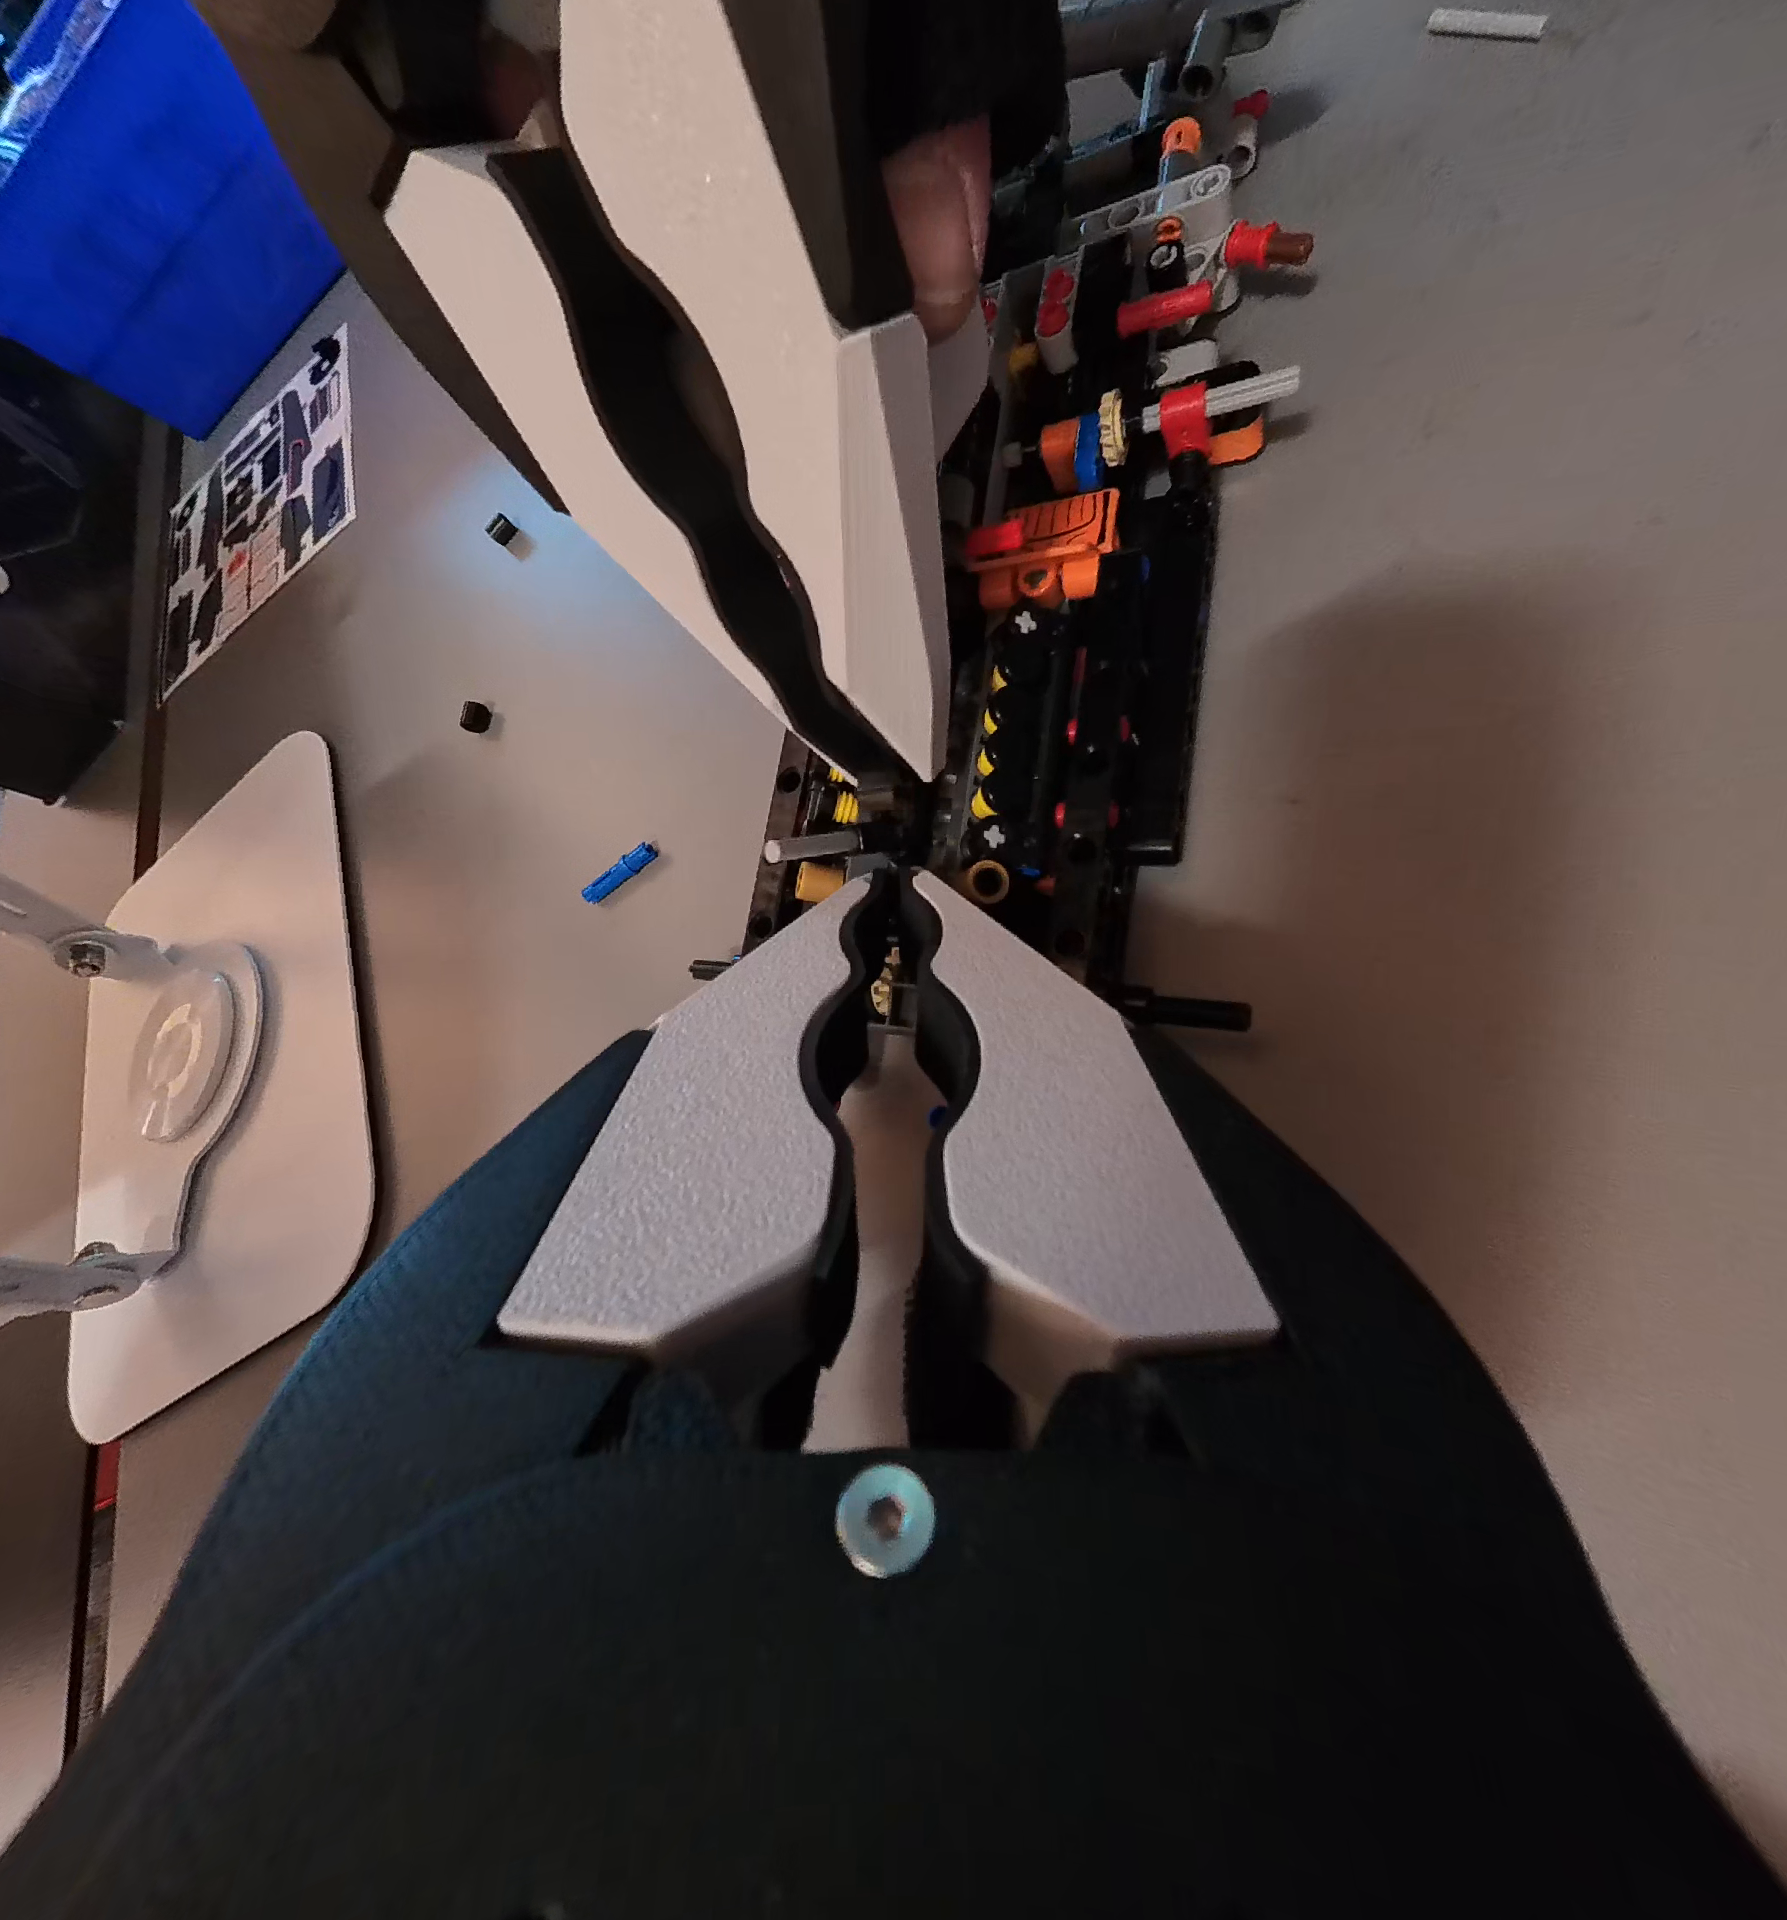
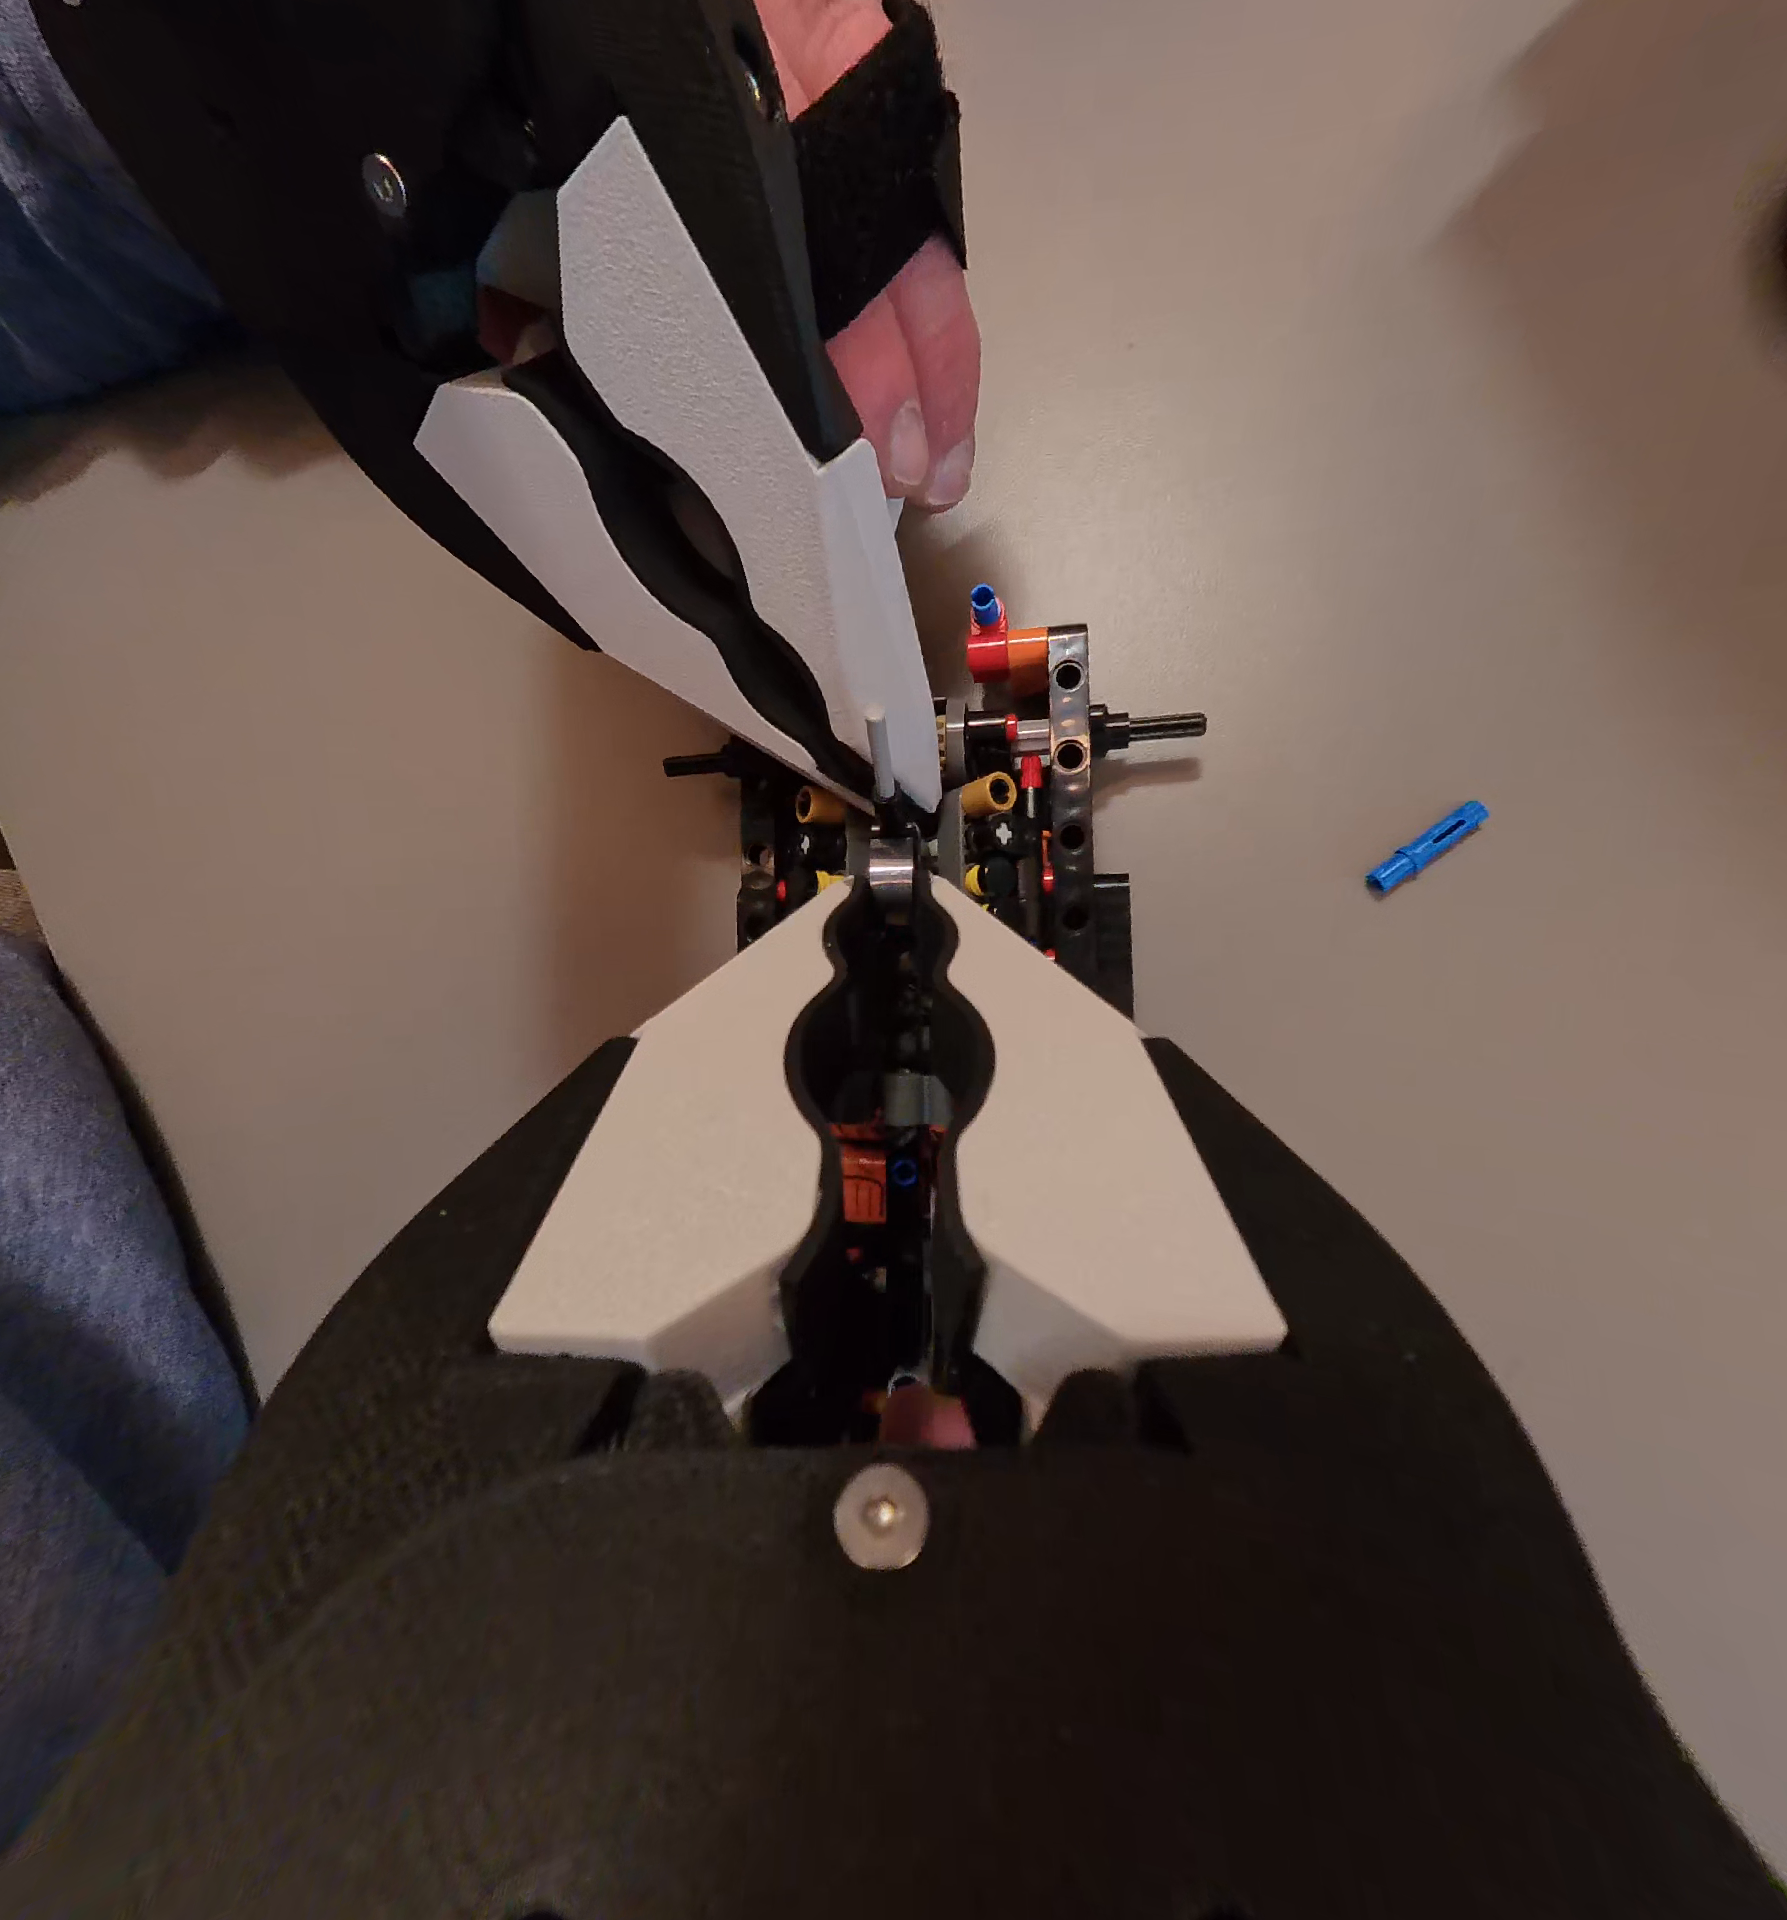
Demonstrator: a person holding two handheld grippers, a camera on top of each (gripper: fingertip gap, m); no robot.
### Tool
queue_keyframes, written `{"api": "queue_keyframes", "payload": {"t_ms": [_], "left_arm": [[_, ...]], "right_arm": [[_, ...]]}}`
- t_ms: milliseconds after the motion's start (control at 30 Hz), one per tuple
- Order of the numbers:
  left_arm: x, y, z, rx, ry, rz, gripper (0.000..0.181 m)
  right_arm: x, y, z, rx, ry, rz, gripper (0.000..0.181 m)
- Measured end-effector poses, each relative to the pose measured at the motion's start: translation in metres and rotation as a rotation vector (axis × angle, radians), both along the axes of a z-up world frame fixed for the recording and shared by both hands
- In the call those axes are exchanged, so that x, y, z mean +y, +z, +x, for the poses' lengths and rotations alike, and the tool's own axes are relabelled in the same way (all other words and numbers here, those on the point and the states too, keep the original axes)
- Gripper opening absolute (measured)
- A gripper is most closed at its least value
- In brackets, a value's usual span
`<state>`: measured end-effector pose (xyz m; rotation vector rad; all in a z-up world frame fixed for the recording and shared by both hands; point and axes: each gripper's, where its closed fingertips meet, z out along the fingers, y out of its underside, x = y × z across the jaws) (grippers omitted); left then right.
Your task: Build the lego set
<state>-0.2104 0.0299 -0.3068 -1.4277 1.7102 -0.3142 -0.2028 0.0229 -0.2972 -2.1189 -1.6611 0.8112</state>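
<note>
Honestly, biggest stuff first:

table: a plain beige table (image 2: 1388, 416) is what everything sits on; its far left edge is taken up by a blue bin (image 1: 141, 208) and a printed sheet (image 1: 255, 509).

lego set: the half-built black technic frame (image 1: 1097, 675) is laid flat mid-table, well clear of the edges, packed with orange, red and yellow bits.

handling: probably light and stiff, but pins and axles could be popped loose if it gets twisted. It's best held by the black side beams, not by the axles sticking out.

left gripper (image 1: 894, 883): fingers are nearly together, pinched on something thin at the frame's near end; what exactly can't be made out.

right gripper (image 2: 891, 883): fingers are closed on a small grey connector (image 2: 891, 868), pressed against the frame beside an upright grey axle (image 2: 878, 748).

loose bits: a blue pin (image 2: 1426, 847) and two small black pieces (image 1: 474, 717) are left lying apart from the build.
</note>
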Motion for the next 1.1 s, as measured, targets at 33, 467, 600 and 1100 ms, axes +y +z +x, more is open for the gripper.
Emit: {"api": "queue_keyframes", "payload": {"t_ms": [33,467,600,1100], "left_arm": [[-0.0001,-0.0001,0.0,0.001,-0.001,0.0,0.0],[-0.0006,-0.0005,0.0005,0.001,-0.002,-0.005,0.0],[-0.0007,-0.0006,0.0007,0.001,-0.002,-0.005,0.0],[-0.0011,-0.001,0.0017,-0.001,-0.001,-0.01,0.0]], "right_arm": [[0.0003,-0.0001,0.0,-0.001,-0.002,0.002,0.005],[0.0011,0.0,0.0004,0.001,-0.012,0.024,0.009],[0.0016,0.0017,0.002,-0.001,-0.009,0.037,0.009],[0.0019,0.0046,0.0005,-0.006,0.018,0.043,0.0]]}}
